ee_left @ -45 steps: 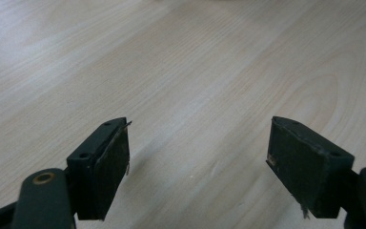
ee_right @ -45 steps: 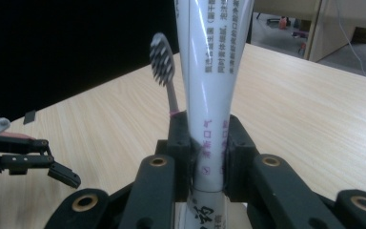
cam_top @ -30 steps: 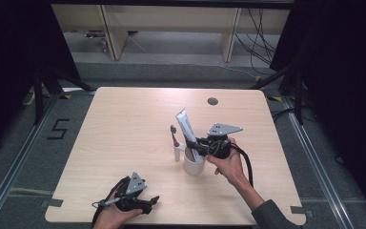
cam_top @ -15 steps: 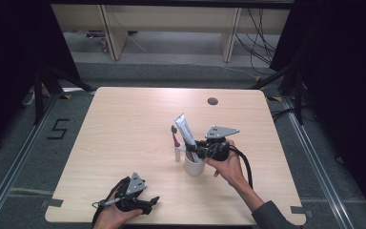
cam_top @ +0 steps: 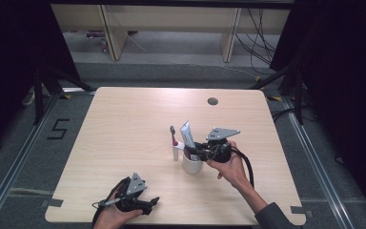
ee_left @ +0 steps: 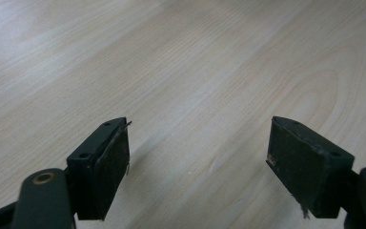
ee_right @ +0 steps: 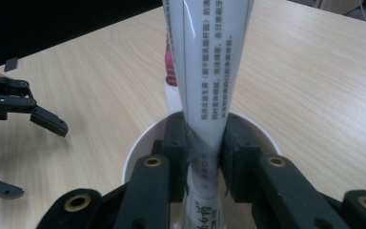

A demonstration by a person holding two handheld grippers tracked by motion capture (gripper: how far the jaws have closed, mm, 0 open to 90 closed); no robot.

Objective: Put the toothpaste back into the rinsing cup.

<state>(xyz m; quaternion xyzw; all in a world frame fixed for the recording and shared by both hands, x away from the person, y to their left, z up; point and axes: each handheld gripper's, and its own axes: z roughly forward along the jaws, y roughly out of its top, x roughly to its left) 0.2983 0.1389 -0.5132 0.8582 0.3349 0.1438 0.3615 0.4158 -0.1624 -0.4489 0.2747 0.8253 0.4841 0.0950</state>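
Right gripper view: the top of the toothpaste tube (ee_right: pixel 209 71) is cut off by the upper edge, its foot by the lower edge. The tube and the right gripper (ee_right: pixel 204 157) hide the inside of the white cup (ee_right: pixel 138 143); only parts of the rim show. A second item with a pink patch (ee_right: pixel 170 71) stands behind the tube, mostly covered; kind not readable here.

High view: the toothbrush (cam_top: pixel 173 140) just beside the cup is too small to make out its bristles. The left gripper (cam_top: pixel 147 204) sits at the bench's near edge; its hand (cam_top: pixel 112 215) is cut off by the bottom edge.
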